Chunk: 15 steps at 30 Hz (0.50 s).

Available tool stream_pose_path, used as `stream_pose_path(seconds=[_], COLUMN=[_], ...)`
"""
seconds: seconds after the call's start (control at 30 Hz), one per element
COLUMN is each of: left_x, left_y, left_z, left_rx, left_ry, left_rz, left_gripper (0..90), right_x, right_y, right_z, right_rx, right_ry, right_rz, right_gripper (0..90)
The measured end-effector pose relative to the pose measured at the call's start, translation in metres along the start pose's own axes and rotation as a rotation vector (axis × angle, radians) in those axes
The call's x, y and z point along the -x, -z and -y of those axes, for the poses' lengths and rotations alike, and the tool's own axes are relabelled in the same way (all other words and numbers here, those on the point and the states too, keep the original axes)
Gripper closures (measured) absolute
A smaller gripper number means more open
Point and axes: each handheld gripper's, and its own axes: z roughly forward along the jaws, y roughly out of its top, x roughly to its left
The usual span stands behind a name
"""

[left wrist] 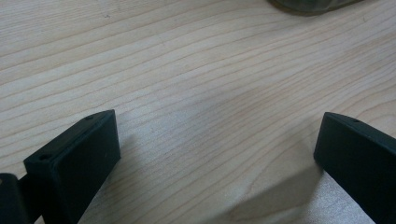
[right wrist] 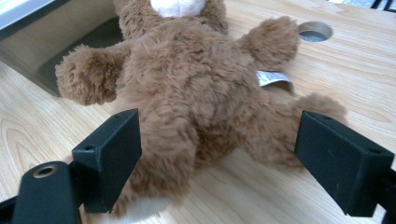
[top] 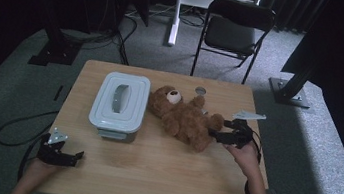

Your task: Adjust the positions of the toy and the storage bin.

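A brown teddy bear (top: 185,117) lies on its back in the middle of the wooden table (top: 151,165), head toward the far side. My right gripper (top: 218,132) is open at the bear's legs; in the right gripper view the bear (right wrist: 196,88) lies between the wide-apart jaws, its legs nearest, a white tag (right wrist: 273,78) at its side. My left gripper (top: 67,156) rests open near the table's front left corner. The left gripper view has bare wood (left wrist: 201,93) between its jaws. A grey lidded box (top: 119,104) stands left of the bear.
A round hole (top: 201,90) sits in the tabletop behind the bear. A black folding chair (top: 234,32) and a white stand (top: 175,11) are beyond the table. Black frame posts (top: 298,78) flank it. Cables trail off the table's edges.
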Motion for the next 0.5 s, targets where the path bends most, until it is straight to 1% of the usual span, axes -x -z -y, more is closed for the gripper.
stream_pose_path(seconds=[0.17, 0.33, 0.5], left_x=[0.000, 0.000, 0.000], left_y=[0.000, 0.000, 0.000], left_z=[0.000, 0.000, 0.000], left_rx=[0.000, 0.000, 0.000], left_ry=[0.000, -0.002, -0.002], left_rz=[0.000, 0.001, 0.003], left_gripper=[1.0, 1.0, 1.0], right_x=[-0.004, -0.005, -0.007], right_y=[-0.013, -0.029, -0.044], right_z=[-0.010, -0.021, -0.028], right_rx=[-0.017, -0.030, -0.061], right_ry=[0.015, 0.028, 0.040], right_rz=[-0.008, -0.028, -0.036], right_gripper=[14.2, 14.2, 14.2])
